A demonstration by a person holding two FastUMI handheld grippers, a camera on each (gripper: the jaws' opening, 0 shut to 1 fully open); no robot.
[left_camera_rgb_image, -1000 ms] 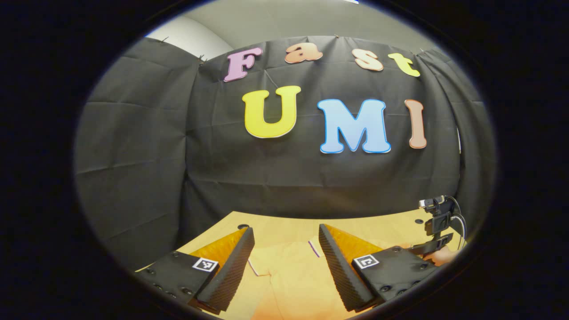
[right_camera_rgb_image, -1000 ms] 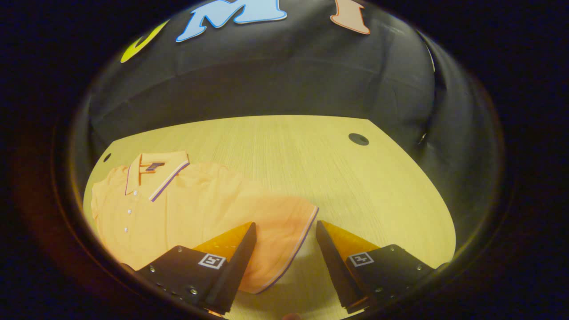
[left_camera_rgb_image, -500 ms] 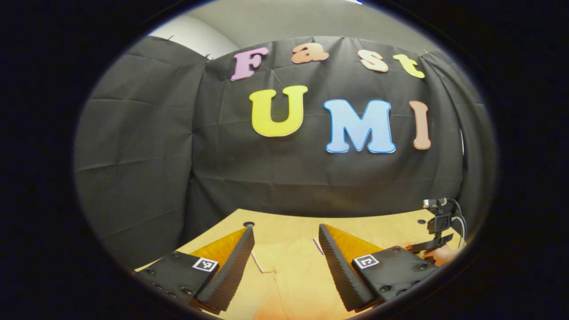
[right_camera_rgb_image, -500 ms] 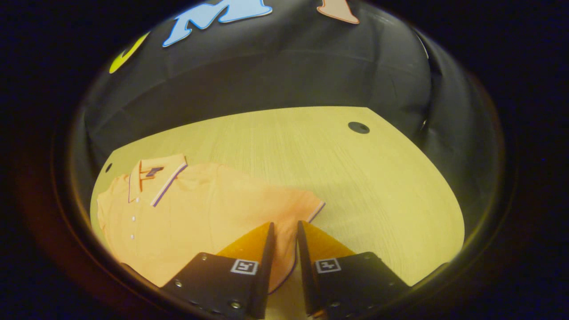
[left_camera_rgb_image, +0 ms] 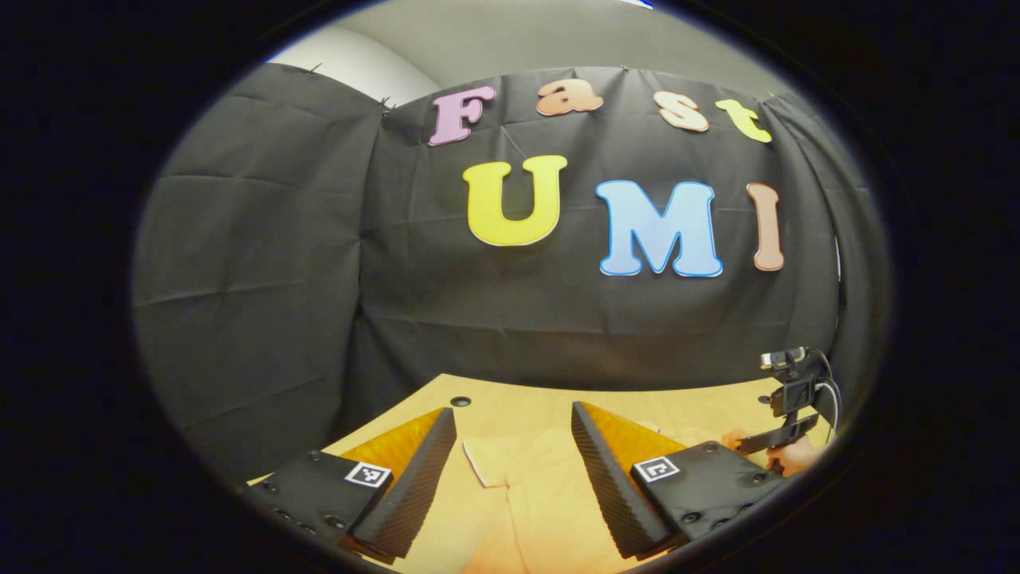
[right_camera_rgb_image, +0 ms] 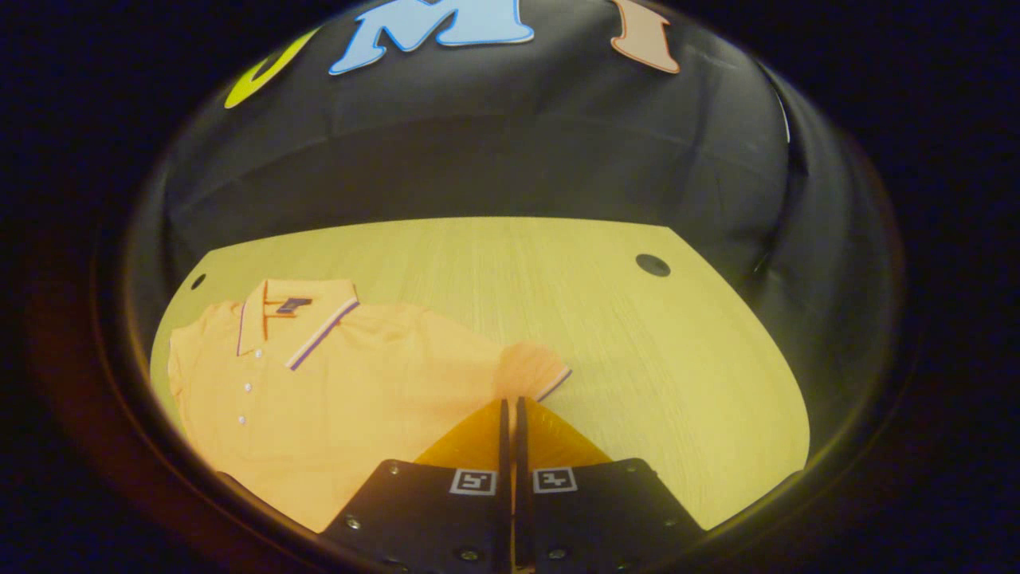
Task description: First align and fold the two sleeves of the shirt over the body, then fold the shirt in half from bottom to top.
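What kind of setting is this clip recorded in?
Most likely a data-collection booth, not a home: black cloth wall hung behind a bare wooden table, one orange polo shirt laid out on it, and a small camera rig at the table's edge.

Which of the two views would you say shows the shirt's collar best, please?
The right gripper view: the polo shirt lies flat on the table, with its striped collar and placket buttons plainly in sight. The left gripper view catches just a pale strip of the shirt between the left gripper fingers.
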